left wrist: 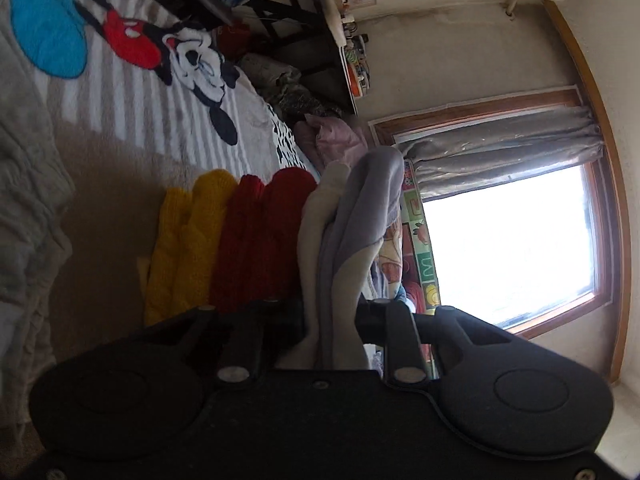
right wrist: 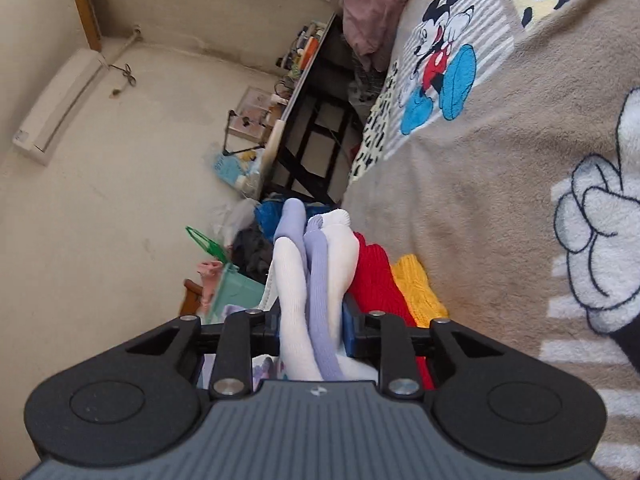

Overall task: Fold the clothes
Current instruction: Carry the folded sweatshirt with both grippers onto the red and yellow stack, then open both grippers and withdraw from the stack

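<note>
Left gripper [left wrist: 330, 320]: jaws clamped on a bunched white-and-lilac garment [left wrist: 352, 232], which rises from between the jaws. Right gripper [right wrist: 310, 324]: jaws clamped on the garment [right wrist: 316, 280] too, its folds standing up between them. The garment is held above the near part of the blanket [right wrist: 500, 208]. Just beside it on the blanket lie a red knit [left wrist: 260, 240] and a yellow knit [left wrist: 188, 240], touching. A window [left wrist: 508, 240] is at the right in the left view.

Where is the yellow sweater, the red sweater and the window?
yellow sweater [left wrist: 188, 240], left wrist view, middle of its folded knit.
red sweater [left wrist: 260, 236], left wrist view, middle of its folded knit.
window [left wrist: 508, 240], left wrist view, bright glass pane.
</note>
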### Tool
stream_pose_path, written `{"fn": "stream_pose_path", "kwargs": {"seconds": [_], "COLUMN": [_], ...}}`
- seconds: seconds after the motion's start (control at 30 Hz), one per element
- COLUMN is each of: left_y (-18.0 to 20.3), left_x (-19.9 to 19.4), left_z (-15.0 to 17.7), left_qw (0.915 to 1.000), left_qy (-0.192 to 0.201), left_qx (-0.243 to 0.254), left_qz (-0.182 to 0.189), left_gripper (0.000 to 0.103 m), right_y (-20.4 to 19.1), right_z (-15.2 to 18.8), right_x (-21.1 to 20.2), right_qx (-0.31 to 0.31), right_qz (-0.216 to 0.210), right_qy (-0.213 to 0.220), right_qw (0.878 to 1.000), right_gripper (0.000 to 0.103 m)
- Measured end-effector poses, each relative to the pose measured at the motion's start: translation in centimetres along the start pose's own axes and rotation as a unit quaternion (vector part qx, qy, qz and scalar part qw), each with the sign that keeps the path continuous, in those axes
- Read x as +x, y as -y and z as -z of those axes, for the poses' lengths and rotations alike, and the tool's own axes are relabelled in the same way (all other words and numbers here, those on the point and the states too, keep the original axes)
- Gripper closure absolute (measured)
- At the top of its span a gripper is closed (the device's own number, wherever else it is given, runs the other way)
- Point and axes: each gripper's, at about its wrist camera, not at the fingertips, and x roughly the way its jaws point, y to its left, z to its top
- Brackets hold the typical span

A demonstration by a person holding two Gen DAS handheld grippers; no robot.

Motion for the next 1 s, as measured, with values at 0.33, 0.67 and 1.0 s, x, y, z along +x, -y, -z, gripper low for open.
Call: {"fn": "stream_pose_path", "kwargs": {"seconds": [0.33,0.67,1.0], "left_y": [3.4,7.5,15.2], "left_x": [-5.5,-10.5,-15.2], "left_z": [2.1,8.5,14.6], "left_qw": [0.9945,0.9650,0.8969], "left_qy": [0.054,0.014,0.008], "left_qx": [0.071,0.215,0.374], "left_qz": [-0.054,-0.150,-0.236], "left_gripper": [0.043,0.026,0.006], "right_y": [-2.9,-8.4,-17.5], "right_z": [-0.5,6.7,14.0], "right_x": [-5.6,-12.2,-17.8], "right_qx": [-0.074,-0.220,-0.332], "right_qz": [0.056,0.209,0.291], "right_qy": [0.032,-0.020,-0.022], "right_qw": [0.995,0.953,0.897], "right_gripper": [0.040,0.022,0.000]}}
